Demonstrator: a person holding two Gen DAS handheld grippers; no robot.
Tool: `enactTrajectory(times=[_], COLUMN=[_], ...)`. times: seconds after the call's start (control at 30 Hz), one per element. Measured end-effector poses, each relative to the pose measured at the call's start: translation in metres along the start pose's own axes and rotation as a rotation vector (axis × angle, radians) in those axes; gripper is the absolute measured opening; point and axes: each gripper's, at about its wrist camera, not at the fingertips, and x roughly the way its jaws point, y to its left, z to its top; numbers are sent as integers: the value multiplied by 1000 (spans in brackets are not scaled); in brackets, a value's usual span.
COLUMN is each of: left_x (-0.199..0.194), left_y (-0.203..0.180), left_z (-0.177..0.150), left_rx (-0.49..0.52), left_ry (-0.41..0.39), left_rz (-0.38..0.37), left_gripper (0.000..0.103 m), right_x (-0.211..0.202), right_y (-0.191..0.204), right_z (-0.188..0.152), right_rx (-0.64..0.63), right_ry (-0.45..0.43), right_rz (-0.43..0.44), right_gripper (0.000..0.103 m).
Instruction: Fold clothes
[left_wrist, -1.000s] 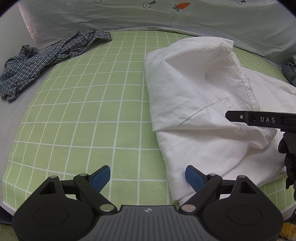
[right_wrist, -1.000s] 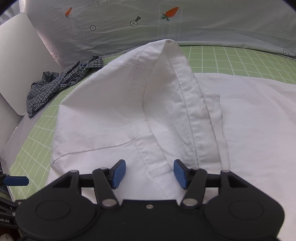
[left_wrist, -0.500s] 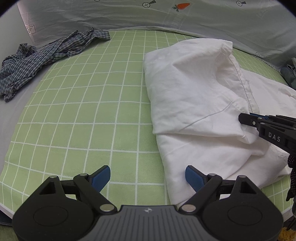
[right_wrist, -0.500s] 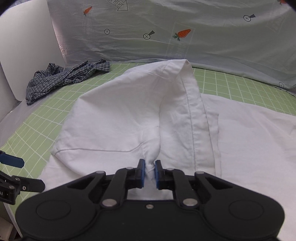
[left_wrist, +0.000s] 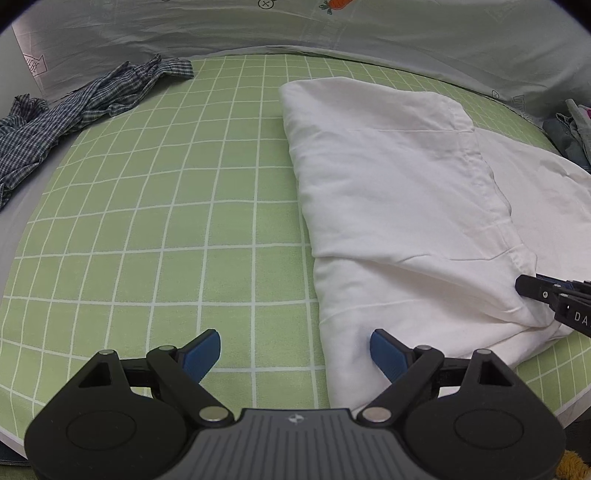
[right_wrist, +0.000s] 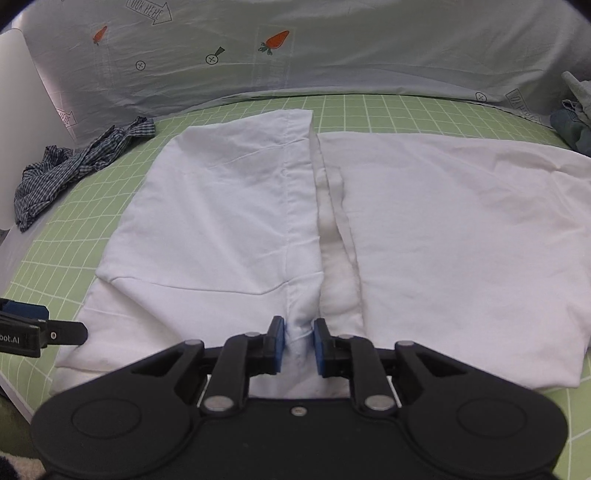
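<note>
On the green checked sheet (right_wrist: 424, 110), your right gripper (right_wrist: 298, 345), jaws just eased a little apart, pinches the near edge of the white cotton garment (right_wrist: 229, 221) spread flat, while your left gripper (left_wrist: 295, 350) hangs wide open and empty beside that garment's left edge.

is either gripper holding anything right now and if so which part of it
The right gripper pinches the white garment at the near end of its folded-over flap, beside the centre gap; its jaws have just been opening slightly. The left gripper holds nothing, jaws wide open.
</note>
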Motion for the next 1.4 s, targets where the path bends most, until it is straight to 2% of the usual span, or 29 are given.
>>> enactTrajectory(times=[0.1,0.17,0.27,0.33,0.47,0.67,0.73,0.8,0.97,1.03,1.13,1.3,1.37,1.4], left_x=[-1,-3,-7,-7,-1,16,26,33,53,63,73,89,93,95], left_y=[0,-1,-9,-21,-56,-124,-147,-161,-172,-175,-173,-179,-182,-184], left_z=[2,5,11,21,44,54,55,60,80,88,101,117,119,120], left_rx=[-14,-18,-3,4,56,124,183,199,139,134,87,70,86,95], left_ry=[-8,-20,-54,-74,-87,-31,-3,8,35,51,77,132,141,145], left_rz=[9,24,50,38,-6,-100,-89,-69,-41,-4,14,68,103,120], left_gripper=[89,89,89,89,89,89,89,89,89,89,89,89,93,98], right_x=[-1,-11,-31,-43,-57,-75,-78,-76,-66,-60,-47,-28,-21,-18], right_y=[-2,-9,-26,-45,-99,-177,-202,-224,-283,-304,-330,-370,-379,-383], right_z=[1,1,2,1,-8,-24,-29,-34,-43,-41,-32,-13,-6,-2], right_rx=[-3,12,60,116,282,519,590,647,790,817,798,802,772,758], right_ry=[10,-21,-101,-140,-160,-180,-181,-174,-161,-157,-161,-213,-223,-228], right_rz=[-29,-64,-118,-161,-267,-330,-337,-344,-346,-357,-383,-414,-430,-437], right_gripper=[35,62,86,98,102,103,103,103,103,103,103,103,103,103])
